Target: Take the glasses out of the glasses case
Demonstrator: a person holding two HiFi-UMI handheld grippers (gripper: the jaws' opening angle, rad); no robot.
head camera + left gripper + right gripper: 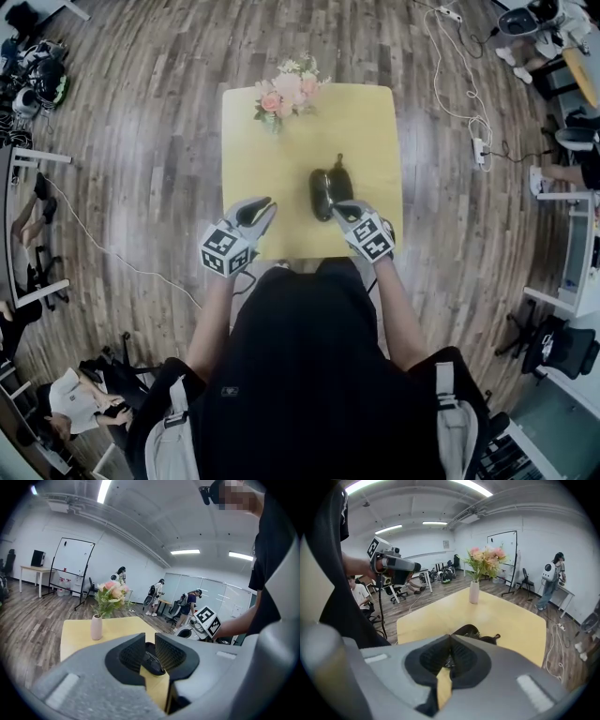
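Dark glasses case (pixel 323 190) lying open on a square yellow table (pixel 366 122). Glasses (pixel 153 661) resting inside the case, visible in the left gripper view.

Right gripper (pixel 339 209) just at the near end of the case, pointing along it. Jaws closed, tips meeting in the right gripper view; impossible to tell whether pinching anything thin.

Left gripper (pixel 266 206) to the left of the case, clear of it and angled toward it. Jaws slightly apart, holding nothing, with the case framed in the narrow gap.

White vase (pixel 274 120) of pink and cream flowers beyond the case and to its left, well apart from it.

Person in a black top standing on the near side of the case, a gripper in each hand, bare forearms reaching forward.

Wood-plank floor all round. Office chairs, trailing cables and other people far off from the case. Whiteboard (pixel 72 564) on a stand far behind the case, seen in the left gripper view.
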